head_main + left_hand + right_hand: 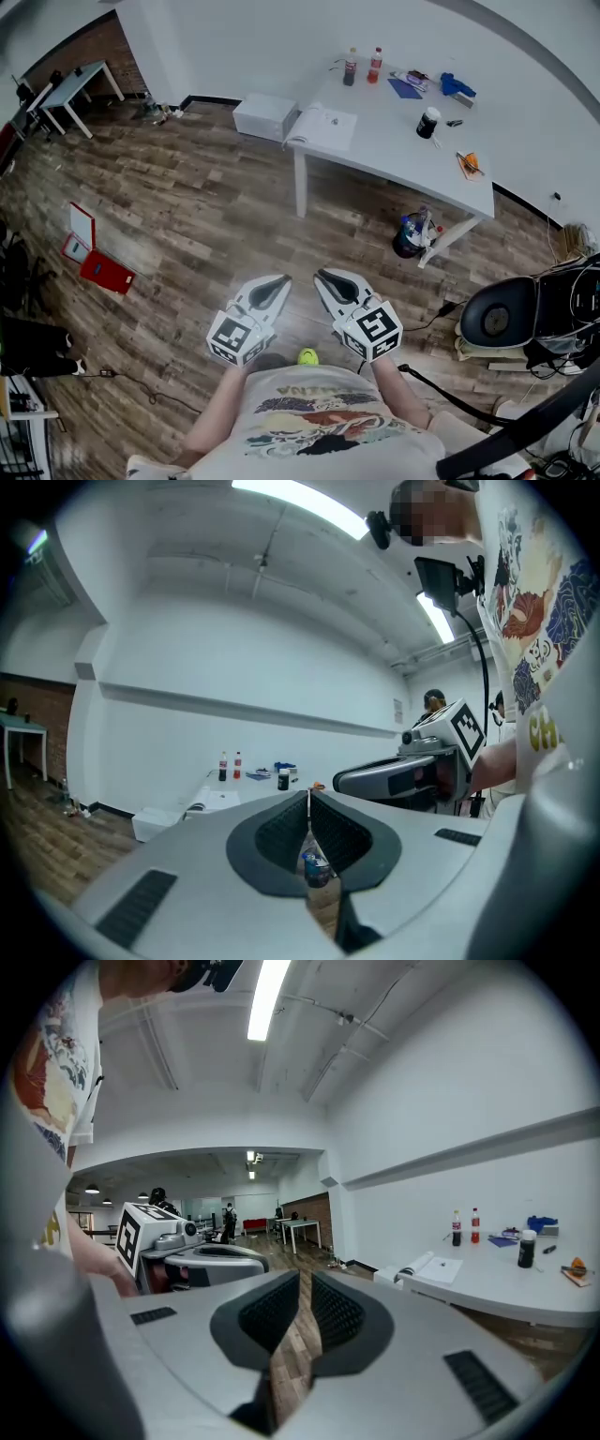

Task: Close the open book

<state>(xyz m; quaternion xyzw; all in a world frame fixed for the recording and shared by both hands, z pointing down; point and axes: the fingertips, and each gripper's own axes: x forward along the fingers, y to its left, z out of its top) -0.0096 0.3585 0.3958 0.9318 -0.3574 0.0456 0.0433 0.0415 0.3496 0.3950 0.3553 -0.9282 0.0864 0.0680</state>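
Left gripper (pixel 283 279) shut, empty, right gripper (pixel 322 275) barely apart, empty, open book (pixel 323 127) on white table (pixel 394 145) well ahead

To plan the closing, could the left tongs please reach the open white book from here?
Probably not yet: the left tongs hover over wooden floor, far from the open white book; nothing intervenes.

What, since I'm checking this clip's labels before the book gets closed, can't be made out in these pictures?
- Open book, head view: too small to read its pages or name the speck on them.
- Blue item on the table, head view: too small to identify.
- Bin, left gripper view: mostly hidden by the left gripper.
- Black gear, head view: cut off by the right edge.
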